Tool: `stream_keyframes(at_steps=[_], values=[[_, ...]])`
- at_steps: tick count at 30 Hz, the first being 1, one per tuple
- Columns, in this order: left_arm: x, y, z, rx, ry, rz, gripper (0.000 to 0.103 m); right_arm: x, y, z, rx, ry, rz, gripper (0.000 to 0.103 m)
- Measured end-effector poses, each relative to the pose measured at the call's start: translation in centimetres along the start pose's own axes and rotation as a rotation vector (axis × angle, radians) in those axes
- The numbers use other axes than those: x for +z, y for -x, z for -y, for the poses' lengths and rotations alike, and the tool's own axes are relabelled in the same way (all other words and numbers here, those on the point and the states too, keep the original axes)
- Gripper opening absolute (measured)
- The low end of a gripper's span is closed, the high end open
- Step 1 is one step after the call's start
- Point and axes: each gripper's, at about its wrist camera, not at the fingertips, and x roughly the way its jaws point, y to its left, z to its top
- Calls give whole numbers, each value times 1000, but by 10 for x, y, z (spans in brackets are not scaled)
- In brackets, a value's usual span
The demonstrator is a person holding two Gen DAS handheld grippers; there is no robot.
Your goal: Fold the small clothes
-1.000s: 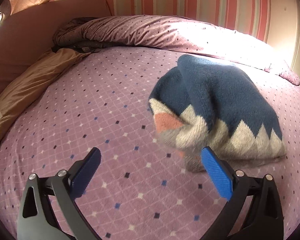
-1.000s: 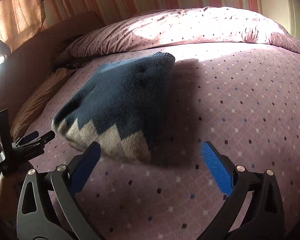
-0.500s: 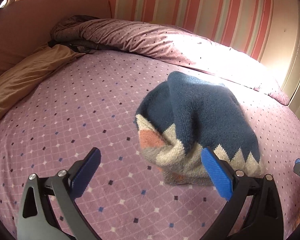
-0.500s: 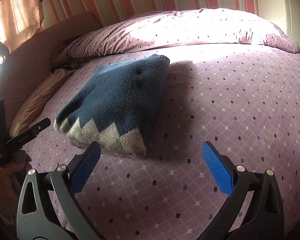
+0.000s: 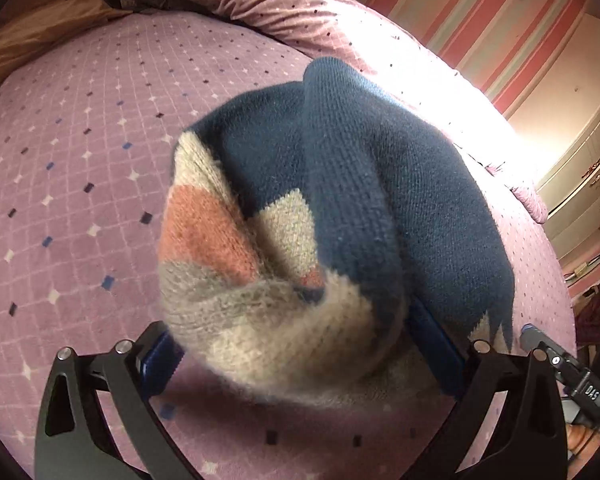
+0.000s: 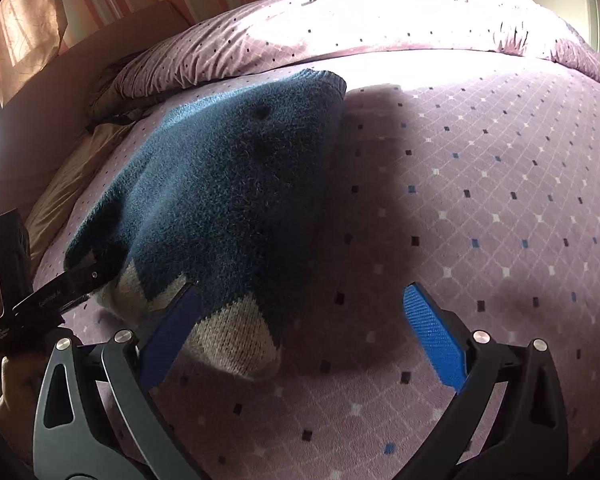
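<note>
Fingers (image 5: 160, 356) of left gripper (image 5: 300, 356) spread wide, folded knit sweater (image 5: 340, 200) bulging between them at frame center, not pinched. Right gripper (image 6: 304, 332) also wide open, its left finger (image 6: 168, 332) touching the sweater's cream hem at lower left, right finger over bare purple bedspread (image 6: 480, 200). Sweater lies on bedspread, pillow (image 6: 340, 24) behind at top.

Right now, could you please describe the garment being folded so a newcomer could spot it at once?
On the purple diamond-patterned bed, below the rolled duvet, lies a folded sweater. It alone is navy knit, with a cream zigzag hem and an orange patch.
</note>
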Motion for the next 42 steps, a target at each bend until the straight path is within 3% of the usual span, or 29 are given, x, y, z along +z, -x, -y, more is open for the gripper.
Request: stream_keyframes(at_steps=[5,8,12,17,22,25,26,28,30,35,42], values=[[4,-10,0,-22,7,-25,102,8,-33,23,154,-182,-67,100],[8,-13,-2,-48,30,-39,102,17,-46,25,229,-221,-80,100],[8,-7,-2,-30,-3,-17,102,21,-65,38,400,-333,-150,100],[3,-3,4,3,-40,2,102,26,-64,30,520,-324,-217,100],[0,-7,6,25,-52,9,102,37,-63,-2,351,-187,-219,100],[3,-10,10,57,-68,19,100,37,-55,-8,302,-139,-164,76],[3,-11,13,63,-79,27,98,36,-50,-8,284,-115,-145,61],[1,-11,24,70,-131,39,80,34,-43,-7,280,-76,-119,51],[-3,-9,40,94,-201,59,69,33,-36,-9,259,-34,-97,45],[1,-1,49,50,-190,63,59,36,-6,-21,225,41,7,39],[-26,34,118,-2,-284,101,57,22,69,5,154,108,101,38]])
